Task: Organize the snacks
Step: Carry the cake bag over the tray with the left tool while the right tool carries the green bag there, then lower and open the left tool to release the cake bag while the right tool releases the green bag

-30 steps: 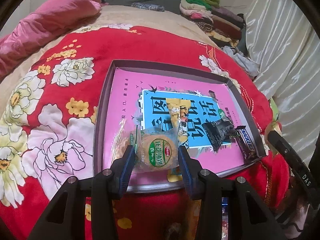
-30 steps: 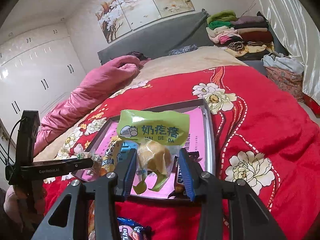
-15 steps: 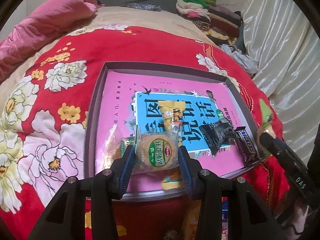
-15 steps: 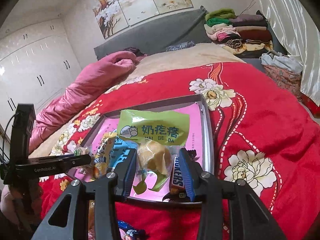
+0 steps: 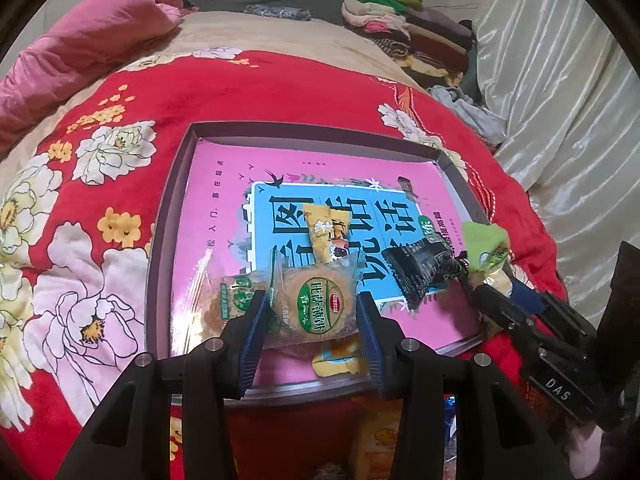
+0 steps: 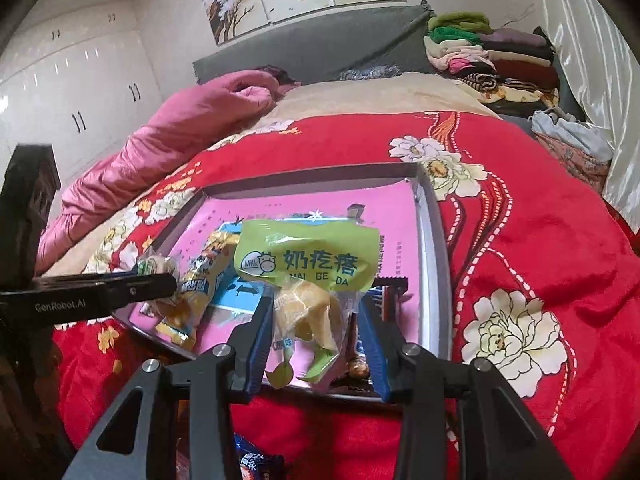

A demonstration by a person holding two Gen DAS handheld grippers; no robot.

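While both hands hovered at the near rim of the shallow tray (image 5: 168,216) on the red floral bedspread (image 6: 532,216), each set of jaws was pinching a snack. Between the left gripper (image 5: 310,312) jaws sat a round biscuit in a clear wrapper (image 5: 316,300), held just above the tray's pink lining. Beyond those jaws lay a yellow packet (image 5: 326,236), and off to their right a black packet (image 5: 424,272). Pinched in the right gripper (image 6: 314,322), a green-topped milk snack bag (image 6: 308,264) hung over the tray's near right corner, a chocolate bar (image 6: 390,292) just behind its right jaw.
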